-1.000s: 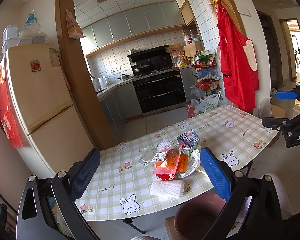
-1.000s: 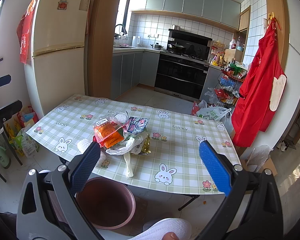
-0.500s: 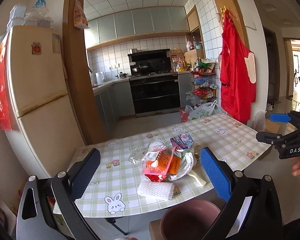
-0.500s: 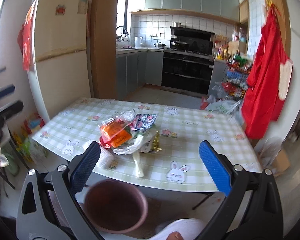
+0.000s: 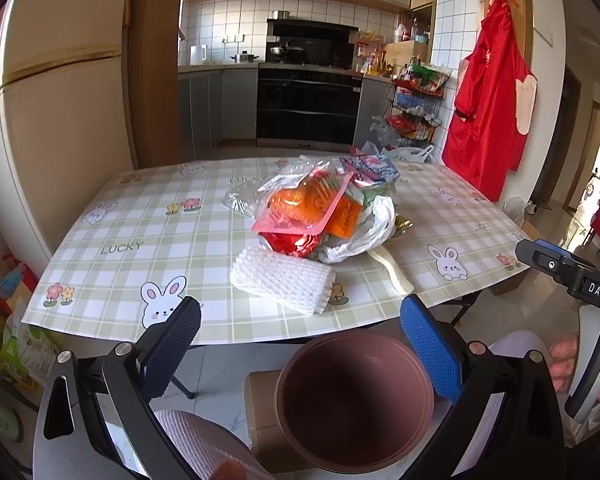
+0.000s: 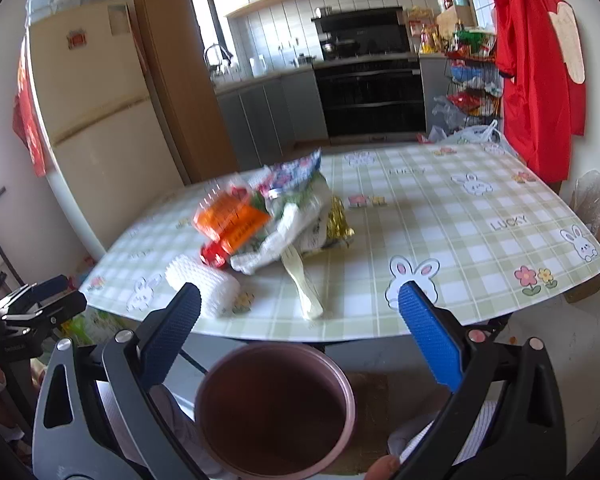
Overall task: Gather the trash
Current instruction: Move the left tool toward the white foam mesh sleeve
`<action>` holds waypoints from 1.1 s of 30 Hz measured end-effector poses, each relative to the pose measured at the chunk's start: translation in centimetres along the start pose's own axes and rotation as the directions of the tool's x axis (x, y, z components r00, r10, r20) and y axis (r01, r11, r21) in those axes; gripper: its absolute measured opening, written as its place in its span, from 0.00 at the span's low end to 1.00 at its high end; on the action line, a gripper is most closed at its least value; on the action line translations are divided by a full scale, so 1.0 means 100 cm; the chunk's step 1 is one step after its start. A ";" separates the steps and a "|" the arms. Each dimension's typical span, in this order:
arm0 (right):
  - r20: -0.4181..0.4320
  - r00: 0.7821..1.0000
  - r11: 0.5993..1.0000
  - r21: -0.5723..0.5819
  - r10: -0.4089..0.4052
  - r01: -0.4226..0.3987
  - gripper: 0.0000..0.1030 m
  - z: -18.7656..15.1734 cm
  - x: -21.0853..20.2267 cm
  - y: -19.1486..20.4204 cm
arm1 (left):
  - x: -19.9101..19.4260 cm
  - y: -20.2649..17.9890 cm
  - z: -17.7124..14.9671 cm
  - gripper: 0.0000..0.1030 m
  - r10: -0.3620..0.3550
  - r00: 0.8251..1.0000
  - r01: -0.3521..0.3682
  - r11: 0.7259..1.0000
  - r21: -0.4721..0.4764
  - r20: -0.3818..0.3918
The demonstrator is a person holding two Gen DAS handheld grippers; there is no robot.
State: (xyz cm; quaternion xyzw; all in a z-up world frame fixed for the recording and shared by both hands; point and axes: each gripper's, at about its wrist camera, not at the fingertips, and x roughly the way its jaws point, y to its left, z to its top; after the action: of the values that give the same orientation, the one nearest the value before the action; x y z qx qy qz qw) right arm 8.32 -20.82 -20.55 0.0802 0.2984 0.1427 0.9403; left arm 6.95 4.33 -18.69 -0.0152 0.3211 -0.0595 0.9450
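A heap of trash (image 5: 320,208) (image 6: 268,216) lies mid-table: orange and pink wrappers, a white plastic bag, a blue printed packet, gold foil (image 6: 340,220). A white foam net sleeve (image 5: 282,278) (image 6: 202,282) and a pale plastic fork (image 6: 302,282) (image 5: 392,274) lie nearer the front edge. A brown bin (image 5: 354,400) (image 6: 276,408) stands on the floor just below that edge. My left gripper (image 5: 300,344) is open and empty, short of the table edge above the bin. My right gripper (image 6: 300,332) is open and empty too, over the bin.
The table (image 5: 148,240) wears a green checked bunny cloth. A cream fridge (image 5: 60,120) stands left, a red apron (image 5: 488,112) hangs right, and a wire rack (image 5: 416,108) is behind. A cardboard box (image 5: 260,400) sits under the bin. The person's knees show below.
Both grippers have come lower and closer to the table's front edge. The trash heap and the bin now look larger. Nothing has been picked up.
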 end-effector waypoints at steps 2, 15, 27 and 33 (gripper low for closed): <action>-0.031 1.000 1.000 0.005 0.006 -0.006 0.95 -0.005 0.011 -0.004 | 0.014 0.002 -0.003 0.95 -0.006 0.999 0.005 1.000 -0.014 -0.040; -0.127 0.990 0.997 -0.029 -0.069 0.066 0.95 -0.020 0.064 -0.022 | 0.094 0.034 -0.001 0.95 -0.066 0.983 0.028 0.977 -0.209 -0.173; -0.185 0.976 0.993 -0.005 -0.116 0.117 0.95 -0.018 0.085 -0.039 | 0.178 0.076 -0.002 0.92 -0.202 0.954 0.033 0.804 -0.594 -0.220; -0.184 0.978 0.995 0.024 -0.094 0.100 0.95 -0.013 0.092 -0.045 | 0.204 0.079 -0.007 0.91 -0.241 0.941 0.028 0.756 -0.654 -0.239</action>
State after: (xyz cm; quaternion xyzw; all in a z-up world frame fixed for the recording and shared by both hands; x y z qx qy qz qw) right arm 15.73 -22.06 -27.60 0.0674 0.3892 0.0985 0.9134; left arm 23.33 9.71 -32.14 -0.3512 0.4635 -0.0164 0.8133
